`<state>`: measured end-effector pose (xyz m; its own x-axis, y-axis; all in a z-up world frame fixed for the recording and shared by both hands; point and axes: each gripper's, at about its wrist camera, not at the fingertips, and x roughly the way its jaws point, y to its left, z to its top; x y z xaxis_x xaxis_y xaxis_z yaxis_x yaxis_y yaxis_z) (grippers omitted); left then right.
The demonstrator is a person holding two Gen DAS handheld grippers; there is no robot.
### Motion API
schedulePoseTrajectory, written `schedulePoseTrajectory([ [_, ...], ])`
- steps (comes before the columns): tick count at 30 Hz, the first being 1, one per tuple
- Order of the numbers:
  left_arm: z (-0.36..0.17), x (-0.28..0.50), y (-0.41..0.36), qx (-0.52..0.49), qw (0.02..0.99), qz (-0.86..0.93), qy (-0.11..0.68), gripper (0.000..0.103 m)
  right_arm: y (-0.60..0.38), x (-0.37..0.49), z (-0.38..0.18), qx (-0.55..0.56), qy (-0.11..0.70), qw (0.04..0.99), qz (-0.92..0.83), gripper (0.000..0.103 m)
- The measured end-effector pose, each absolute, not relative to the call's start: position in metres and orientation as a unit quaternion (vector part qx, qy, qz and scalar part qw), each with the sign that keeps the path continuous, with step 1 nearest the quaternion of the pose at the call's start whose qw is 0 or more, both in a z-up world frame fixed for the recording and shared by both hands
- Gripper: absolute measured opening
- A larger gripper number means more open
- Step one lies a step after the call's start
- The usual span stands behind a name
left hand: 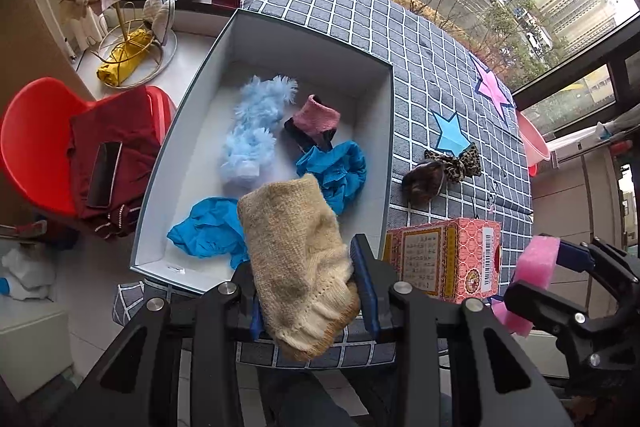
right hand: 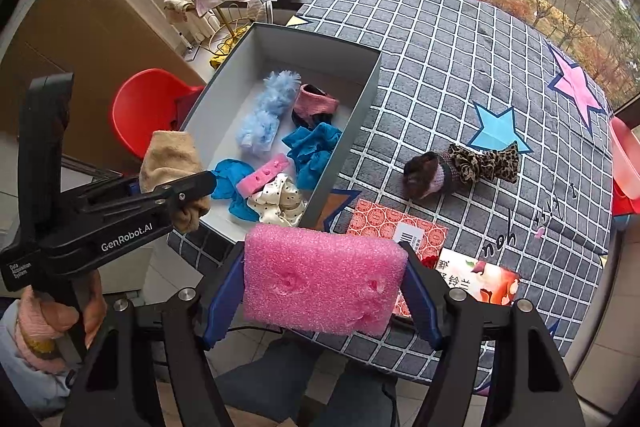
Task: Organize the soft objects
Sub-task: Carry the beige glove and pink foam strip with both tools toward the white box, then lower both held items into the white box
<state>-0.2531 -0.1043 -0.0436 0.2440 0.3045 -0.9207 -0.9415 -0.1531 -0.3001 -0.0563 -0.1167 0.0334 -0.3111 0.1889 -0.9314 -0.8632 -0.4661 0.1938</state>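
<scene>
Two soft things are in my grips at once. Through my left wrist camera, my left gripper (left hand: pixel 308 291) is clamped on a beige knit piece (left hand: pixel 298 263), which hangs over the near end of the grey box (left hand: pixel 390 163), I judge so it can drop straight in. Inside lie a fluffy light-blue piece (left hand: pixel 252 135), a pink-and-black sock (left hand: pixel 314 121) and crumpled blue cloths (left hand: pixel 334 173); a leopard-print scrunchie (left hand: pixel 460 163) waits on the checked tablecloth (left hand: pixel 400 39) to the right. Through my right wrist camera, my right gripper (right hand: pixel 324 287) holds a pink foam block (right hand: pixel 320 279) between wide jaws, near the table's near edge, short of the box; there a pink foam strip (right hand: pixel 264 175) and a dotted cream scrunchie (right hand: pixel 280 201) also show.
</scene>
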Motion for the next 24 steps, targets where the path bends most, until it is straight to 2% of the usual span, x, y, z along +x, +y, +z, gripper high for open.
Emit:
schedulePoseTrajectory([
  [24, -0.052, -0.267, -0.09, -0.546, 0.569, 0.539, 0.295, 0.04, -0.093, -0.089, 0.029, -0.475, 0.365, 0.34, 0.725, 0.073],
])
